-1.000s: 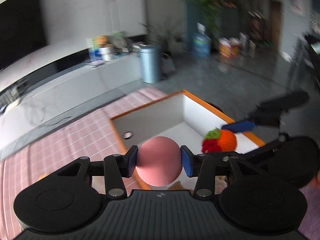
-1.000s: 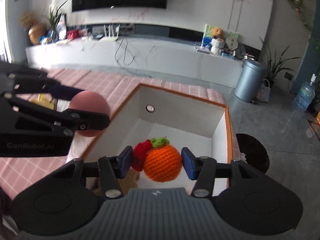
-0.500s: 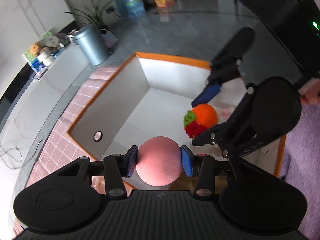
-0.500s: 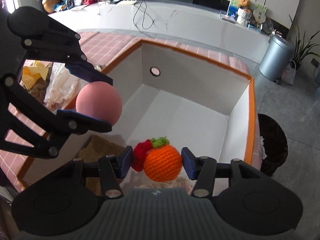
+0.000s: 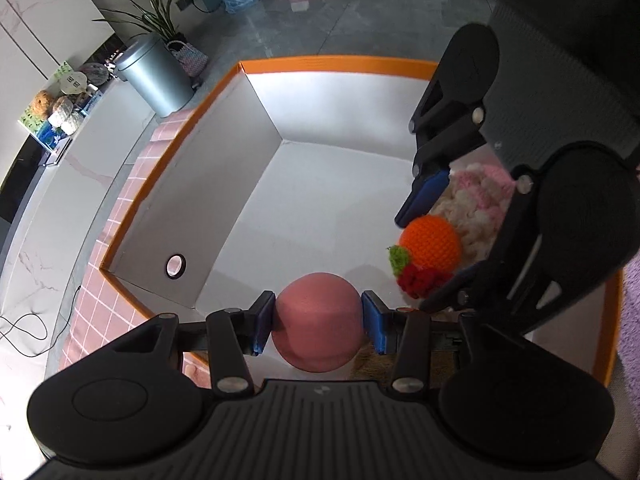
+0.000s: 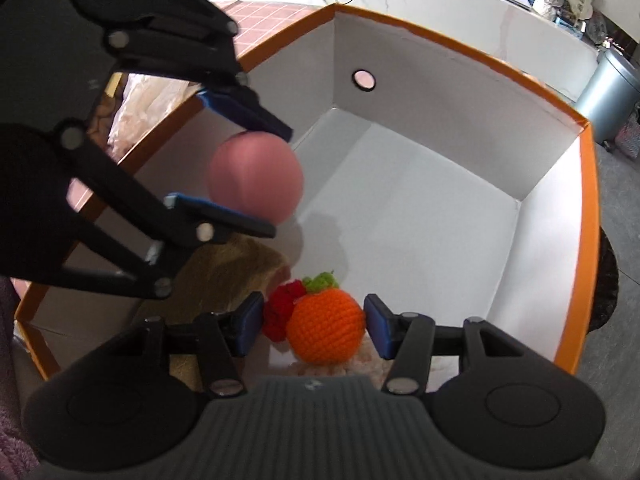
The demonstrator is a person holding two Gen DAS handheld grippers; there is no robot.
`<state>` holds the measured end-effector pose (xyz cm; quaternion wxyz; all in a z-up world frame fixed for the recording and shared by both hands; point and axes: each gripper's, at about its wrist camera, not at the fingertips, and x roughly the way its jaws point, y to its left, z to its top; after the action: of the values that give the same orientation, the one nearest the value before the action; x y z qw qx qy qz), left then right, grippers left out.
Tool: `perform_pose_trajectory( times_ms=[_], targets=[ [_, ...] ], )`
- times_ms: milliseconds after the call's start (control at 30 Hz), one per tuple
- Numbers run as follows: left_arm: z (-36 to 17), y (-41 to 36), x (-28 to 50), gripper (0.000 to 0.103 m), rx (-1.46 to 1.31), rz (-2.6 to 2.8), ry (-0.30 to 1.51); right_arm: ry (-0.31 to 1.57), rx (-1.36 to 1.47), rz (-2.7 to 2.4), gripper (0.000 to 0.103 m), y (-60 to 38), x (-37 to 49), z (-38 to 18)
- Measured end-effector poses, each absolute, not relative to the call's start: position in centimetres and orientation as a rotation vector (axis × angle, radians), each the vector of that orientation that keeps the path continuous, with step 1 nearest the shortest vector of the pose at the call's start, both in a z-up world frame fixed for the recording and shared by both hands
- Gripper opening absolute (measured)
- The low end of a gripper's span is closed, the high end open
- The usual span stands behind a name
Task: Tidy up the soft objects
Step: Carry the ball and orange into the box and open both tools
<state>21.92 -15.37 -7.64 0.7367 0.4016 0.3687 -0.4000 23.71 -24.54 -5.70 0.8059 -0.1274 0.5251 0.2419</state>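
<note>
Pink ball [image 5: 318, 322] and crocheted orange [image 6: 325, 327] (each clamped in tongs) have descended into the box [image 5: 332, 65]; release follows.

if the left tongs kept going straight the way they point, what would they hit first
Probably the white floor of the orange-rimmed box: the left tongs, shut on the pink ball, point down into its bare middle. Depth is hard to judge.
</note>
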Motion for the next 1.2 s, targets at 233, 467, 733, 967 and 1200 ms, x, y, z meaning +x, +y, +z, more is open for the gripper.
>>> perform_pose_trajectory(
  times_ms=[233,467,733,967,1200],
  targets=[
    [-8.2,-15.9,21.9,0.055,0.917,-0.793,0.854,1.09,-0.258,0.473,0.069,-25.0,23.2,-5.3],
    [-8.2,-16.8,22.3,0.063,0.929,-0.744,0.858,1.071,-0.253,0.44,0.07,-25.4,22.5,-4.7],
    [-7.4,-16.6,21.8,0.08,0.911,-0.736,0.793,1.064,-0.285,0.409,0.073,-24.5,22.6,-4.6],
    [-4.8,-15.4,21.1,0.08,0.805,-0.713,0.749,1.032,-0.279,0.382,0.073,-24.9,21.9,-3.7],
    [-2.2,-13.5,19.7,0.08,0.668,-0.686,0.704,0.985,-0.238,0.321,0.073,-24.8,20.3,-2.3]
  ],
)
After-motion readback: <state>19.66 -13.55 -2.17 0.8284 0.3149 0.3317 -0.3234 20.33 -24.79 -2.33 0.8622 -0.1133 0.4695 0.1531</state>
